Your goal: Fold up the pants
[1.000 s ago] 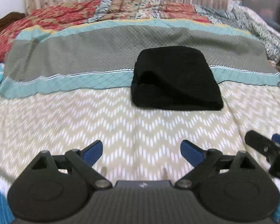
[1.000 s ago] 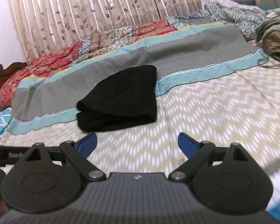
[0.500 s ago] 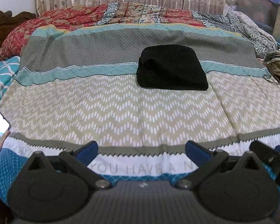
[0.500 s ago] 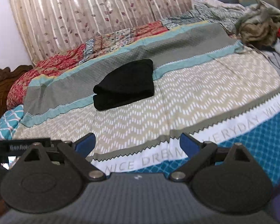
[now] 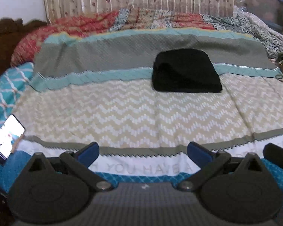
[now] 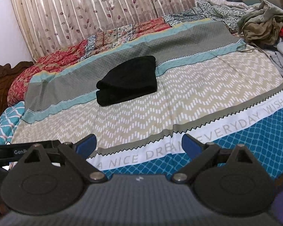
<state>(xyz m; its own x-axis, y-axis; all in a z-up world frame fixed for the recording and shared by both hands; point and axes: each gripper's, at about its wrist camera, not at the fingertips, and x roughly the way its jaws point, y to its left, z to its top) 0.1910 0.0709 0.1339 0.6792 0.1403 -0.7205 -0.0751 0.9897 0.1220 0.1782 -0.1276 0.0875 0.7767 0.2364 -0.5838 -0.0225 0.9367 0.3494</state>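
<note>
Pants (image 5: 186, 71): folded, mid-bed, well beyond both grippers.
Left gripper (image 5: 143, 152): jaws wide, empty.
Right gripper (image 6: 139, 144): likewise spread, empty.

The left gripper (image 5: 143, 153) and the right gripper (image 6: 139, 144) both point forward and downward, side by side, jaws spread wide and empty.

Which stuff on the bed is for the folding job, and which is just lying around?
For the job: black pants, folded on the bedspread; left gripper and right gripper, both open and empty.

Just lying about: phone, clothes heap, red quilt, curtain.
</note>
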